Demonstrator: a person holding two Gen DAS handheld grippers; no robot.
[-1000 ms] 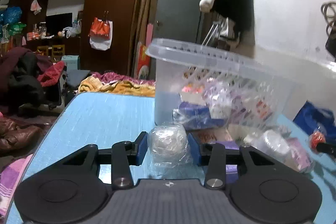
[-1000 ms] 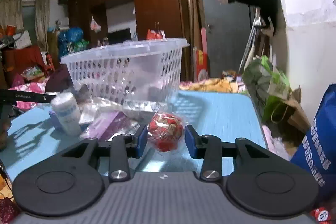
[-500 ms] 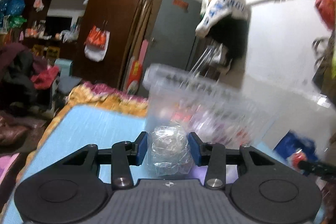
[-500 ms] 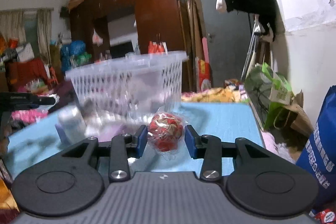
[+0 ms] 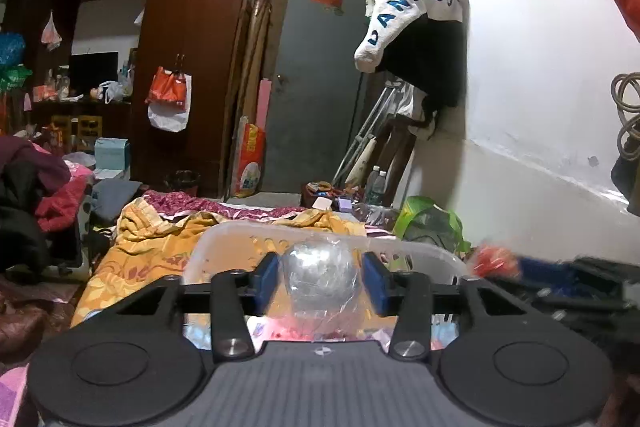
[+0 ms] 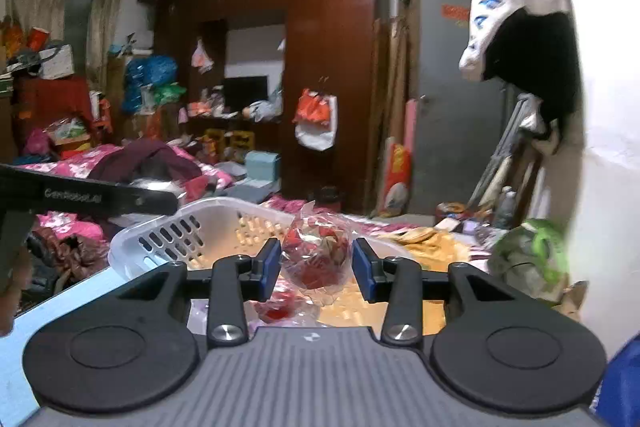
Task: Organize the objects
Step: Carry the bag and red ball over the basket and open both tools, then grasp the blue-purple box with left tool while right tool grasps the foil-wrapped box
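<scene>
Left claw: the left gripper (image 5: 321, 285) has its blue pads standing clear on both sides of a silvery ball wrapped in clear crinkled plastic (image 5: 320, 277); the jaws are opening, with the ball in the gap between them.
Right claw: the right gripper (image 6: 315, 264) is narrow, and the red sweet-like lump wrapped in clear cellophane (image 6: 316, 253) sits between its blue pads; they seem to press the wrapper, though a slight gap shows at the edges.
Below both: the white perforated plastic laundry-style basket (image 6: 160, 233) lies open under the two claws, its rim (image 5: 224, 231) just ahead of the left one; pink and red packets show inside it.
Beside: the pale blue tabletop (image 6: 60, 301) shows at the lower left of the right view.
Beyond: an orange patterned blanket (image 5: 148, 247), then a dark wooden wardrobe (image 6: 328, 67).
Step in hand: dropping both wrapped items into the basket, the left one being released first, as I judge it.
Next move: let the silvery ball fall free, then open the right claw over the basket.
</scene>
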